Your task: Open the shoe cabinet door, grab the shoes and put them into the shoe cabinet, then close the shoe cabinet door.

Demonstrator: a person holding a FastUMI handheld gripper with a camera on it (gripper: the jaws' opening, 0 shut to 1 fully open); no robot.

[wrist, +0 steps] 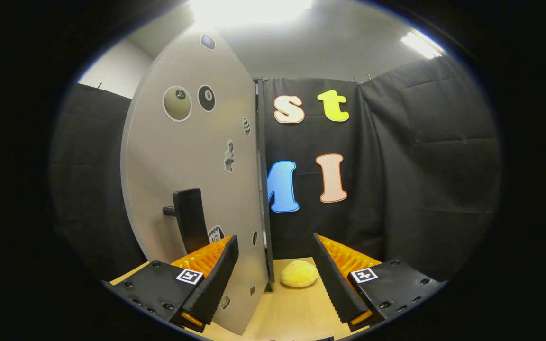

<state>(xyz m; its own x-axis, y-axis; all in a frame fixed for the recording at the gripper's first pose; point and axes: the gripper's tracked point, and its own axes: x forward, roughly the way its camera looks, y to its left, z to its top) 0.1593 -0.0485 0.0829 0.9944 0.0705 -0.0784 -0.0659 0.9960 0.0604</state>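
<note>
The grey shoe cabinet door (192,156), dotted with stickers, stands swung out towards me, and its near bottom corner reaches down beside my left finger. A dark handle (188,219) sticks out of the door just beyond the left fingertip (225,258). The cabinet's dark edge (264,189) runs up along the door's far side. A yellow fluffy shoe (299,273) lies on the wooden surface (287,308), low between my fingers and a little ahead of them, just right of the door's edge. My gripper (274,239) is open with nothing in it.
Black cloth walls close in the booth behind and to the right (420,166). The light wooden surface runs forward under the fingers to the cloth.
</note>
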